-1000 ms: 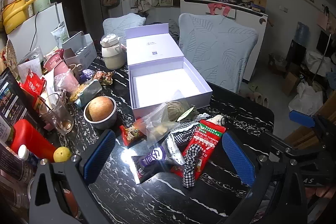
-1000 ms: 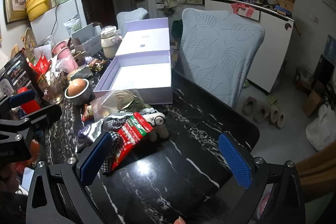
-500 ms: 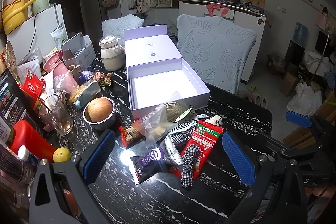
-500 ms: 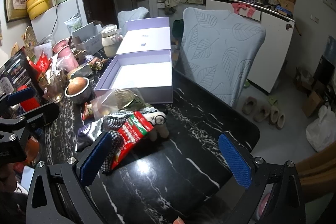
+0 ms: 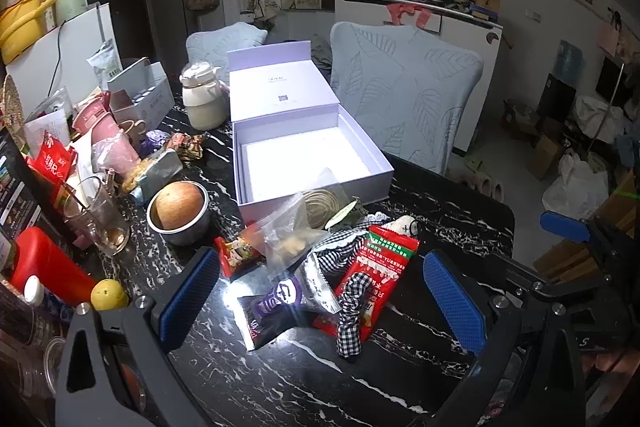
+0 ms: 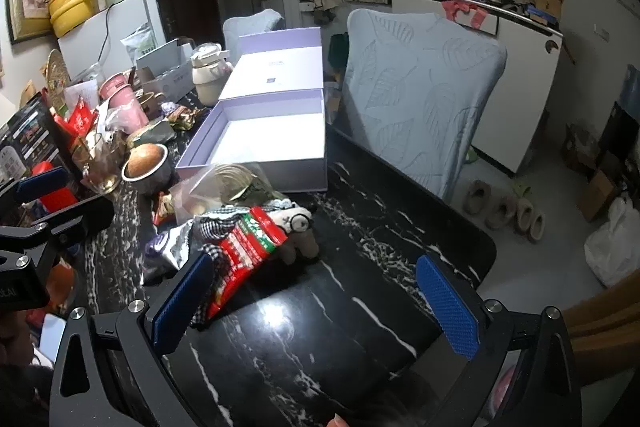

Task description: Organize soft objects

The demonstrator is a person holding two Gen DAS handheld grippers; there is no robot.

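- The open lavender gift box (image 5: pixel 308 163) sits empty, ahead of both grippers.
- A heap of soft things lies between: red snack pouch (image 5: pixel 384 263), checked cloth (image 5: pixel 350 323), small plush toy (image 6: pixel 298 227).
- Left gripper (image 5: pixel 320 303) and right gripper (image 6: pixel 316 303) hover spread, holding nothing.
- Sorting looks unstarted; next, probably pinch one item.

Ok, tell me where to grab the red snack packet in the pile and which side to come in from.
Grip the red snack packet by its near lower edge, coming from the near side with the left gripper. It lies flat, propped on the checked cloth, and that end juts toward the gripper, free of the clear bag.
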